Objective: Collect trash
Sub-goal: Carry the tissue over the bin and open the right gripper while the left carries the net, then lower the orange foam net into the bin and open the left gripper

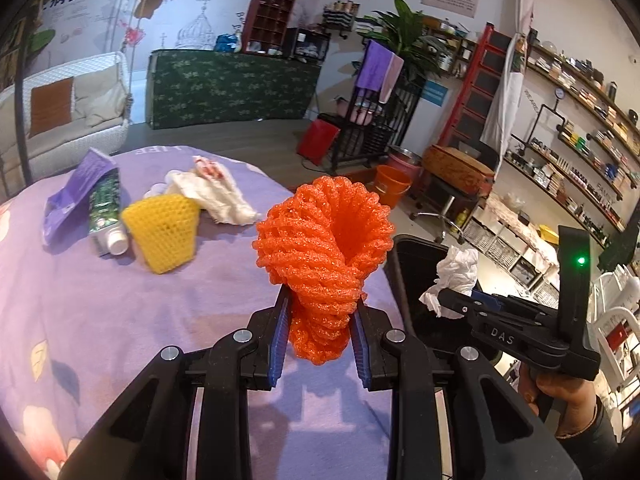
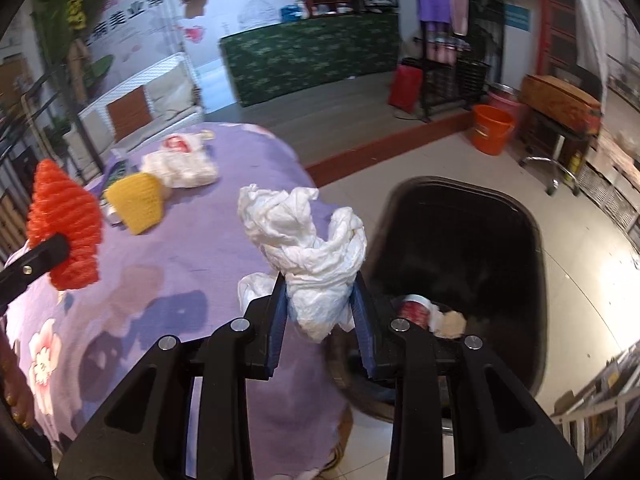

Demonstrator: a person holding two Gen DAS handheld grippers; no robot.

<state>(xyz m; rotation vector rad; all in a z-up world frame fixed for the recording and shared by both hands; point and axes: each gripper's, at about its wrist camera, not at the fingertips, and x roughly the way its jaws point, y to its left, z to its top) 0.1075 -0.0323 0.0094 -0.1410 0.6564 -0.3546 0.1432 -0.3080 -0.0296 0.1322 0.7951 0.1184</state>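
Pale tiled floor [image 2: 580, 264], white wicker sofa [image 1: 68, 108] with cushions, counter draped in green patterned cloth [image 1: 228, 88], dark red cubby cabinet [image 1: 276, 8], leafy plant [image 1: 404, 36], curved wall shelves [image 1: 580, 120], orange bucket [image 2: 492, 128], poster wall [image 1: 192, 8]

Purple floral-clothed table [image 1: 120, 320] with yellow foam net [image 1: 164, 232], toothpaste tube [image 1: 106, 216], crumpled white tissues [image 1: 216, 196].

Orange foam net [image 1: 320, 256] upright above purple cloth, crumpled white tissue [image 2: 308, 240] beside black bin [image 2: 532, 240]
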